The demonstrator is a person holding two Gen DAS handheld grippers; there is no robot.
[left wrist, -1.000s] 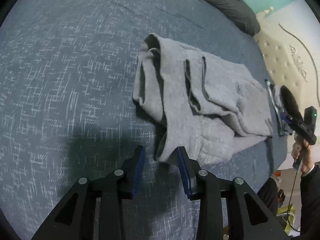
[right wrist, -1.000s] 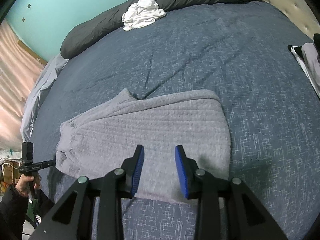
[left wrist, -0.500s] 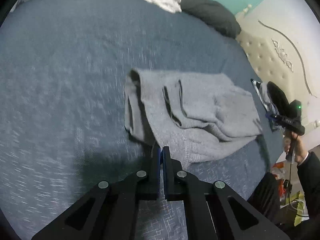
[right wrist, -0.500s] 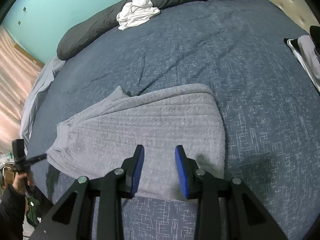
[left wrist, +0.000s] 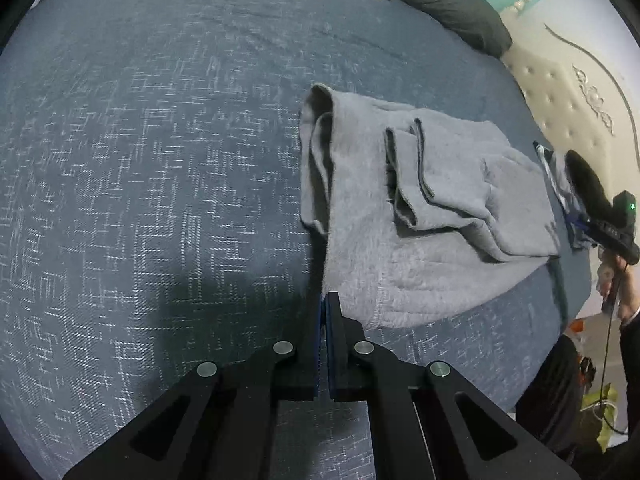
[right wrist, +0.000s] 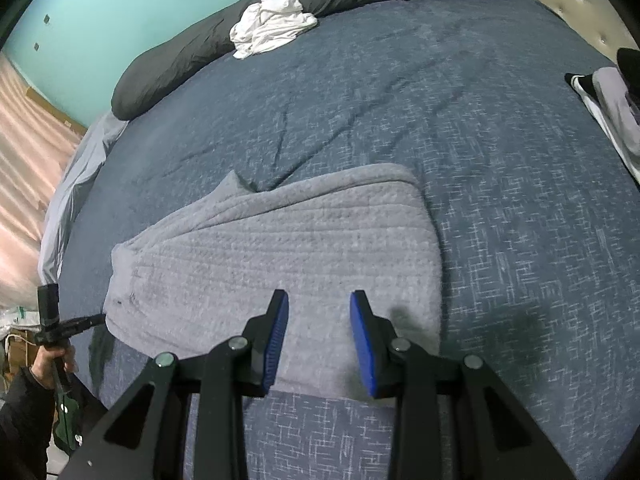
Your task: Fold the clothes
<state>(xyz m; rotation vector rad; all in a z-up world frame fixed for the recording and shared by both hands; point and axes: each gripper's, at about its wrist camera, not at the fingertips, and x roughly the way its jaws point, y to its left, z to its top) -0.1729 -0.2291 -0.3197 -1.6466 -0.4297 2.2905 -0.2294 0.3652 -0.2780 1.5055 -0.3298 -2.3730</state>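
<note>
left claw (left wrist: pixel 323 300) pinches the grey garment (left wrist: pixel 420 216) (right claw (right wrist: pixel 319 304) parted).

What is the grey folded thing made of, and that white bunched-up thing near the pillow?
The grey garment looks like soft, thick knit or fleece: matte, fuzzy, with faint ribbed rows across it. The white cloth seems a thinner, smoother fabric, maybe cotton, because it crumples into many sharp little creases. Neither can be told for sure from looks alone.
</note>
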